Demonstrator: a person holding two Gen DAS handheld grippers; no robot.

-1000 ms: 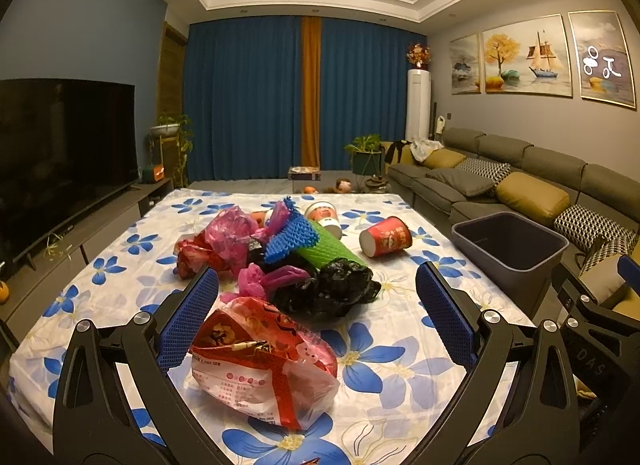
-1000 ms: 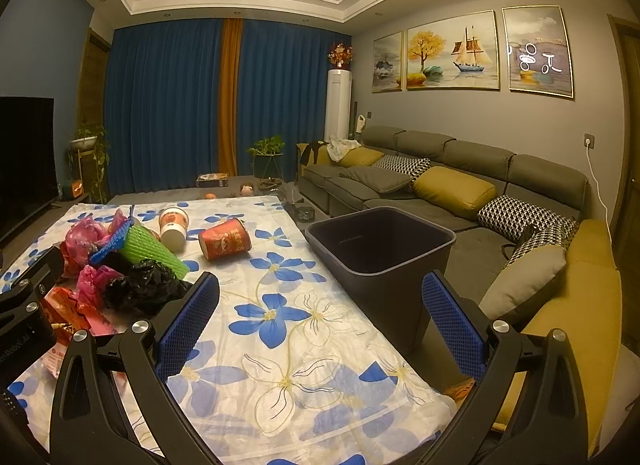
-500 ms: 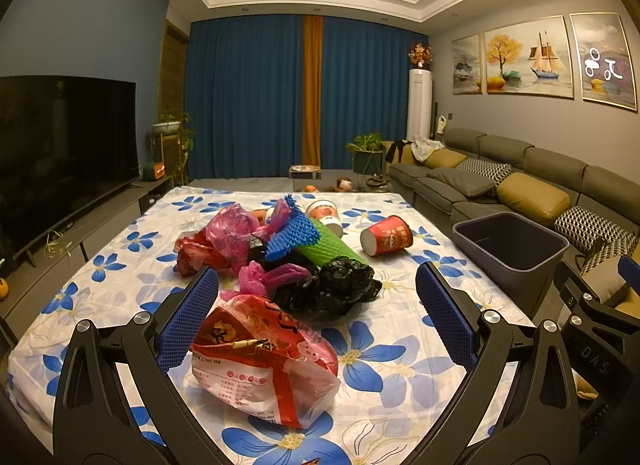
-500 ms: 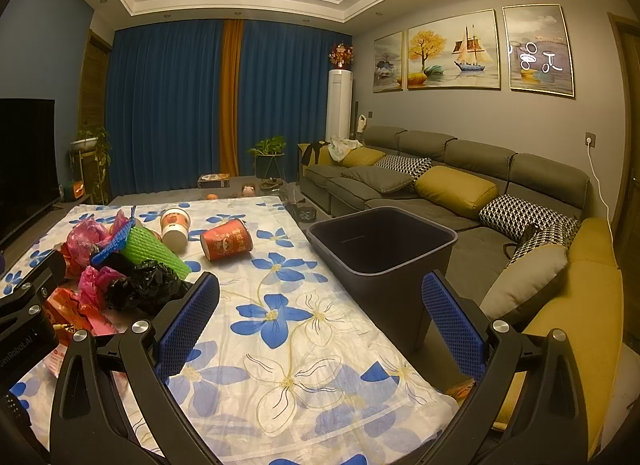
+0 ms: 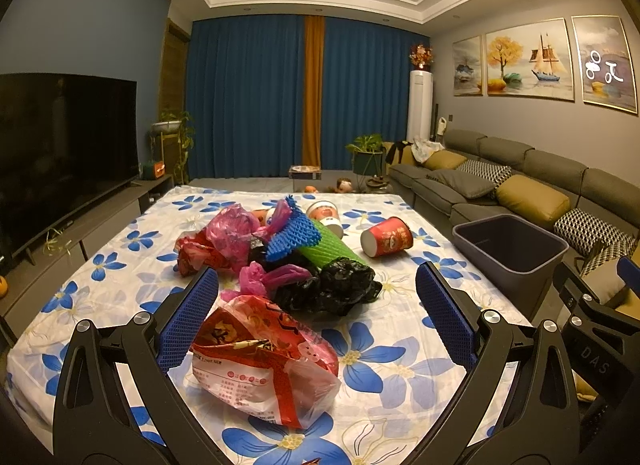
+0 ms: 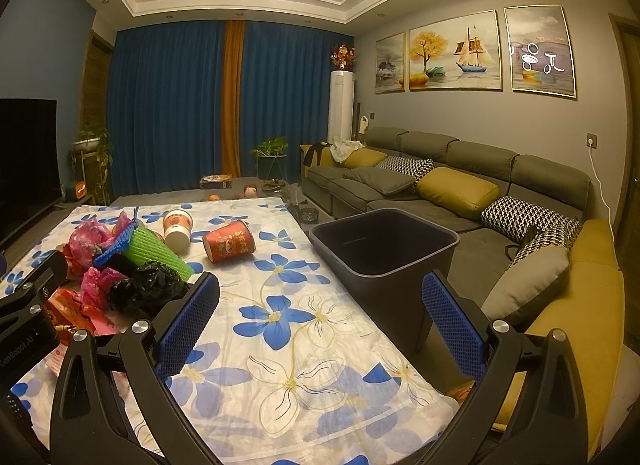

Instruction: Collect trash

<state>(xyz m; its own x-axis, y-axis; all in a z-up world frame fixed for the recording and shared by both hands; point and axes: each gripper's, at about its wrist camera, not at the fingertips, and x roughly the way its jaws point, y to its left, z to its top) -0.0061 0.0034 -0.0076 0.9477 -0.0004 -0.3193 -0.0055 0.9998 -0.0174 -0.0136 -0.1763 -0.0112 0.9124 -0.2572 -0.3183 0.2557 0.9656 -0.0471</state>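
A heap of trash lies on the flowered tablecloth: a red snack bag nearest me, a black plastic bag, pink bags, green foam netting, blue netting, a red paper cup on its side and a white cup. My left gripper is open, its blue pads on either side of the snack bag, not touching it. My right gripper is open over bare cloth, right of the heap. A dark grey bin stands at the table's right edge.
A grey sofa with yellow and patterned cushions runs along the right wall behind the bin. A television on a low cabinet fills the left side. Plants and small items sit on the floor before the blue curtains.
Both views have crept slightly; the trash and both open grippers keep the same arrangement.
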